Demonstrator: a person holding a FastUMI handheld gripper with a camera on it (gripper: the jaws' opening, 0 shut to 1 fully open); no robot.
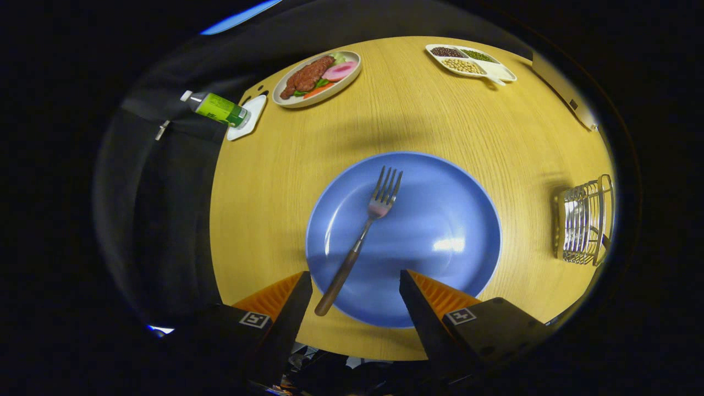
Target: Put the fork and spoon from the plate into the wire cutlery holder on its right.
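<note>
One fork [360, 239] lies on the blue plate [440, 220], so I hold my claw [356, 280] wide open, empty, fingers straddling its handle to grip it for the wire holder [584, 221].

Bright overhead light glares on the blue plate [440, 220], soft shadows cross the worktop [440, 126], and fisheye bending blurs the dim edges around the wide-apart fingers [297, 308].

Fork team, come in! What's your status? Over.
Tool open, above the plate. Fork lies on it, handle between the fingers. Wire holder off right. Path clear.
</note>
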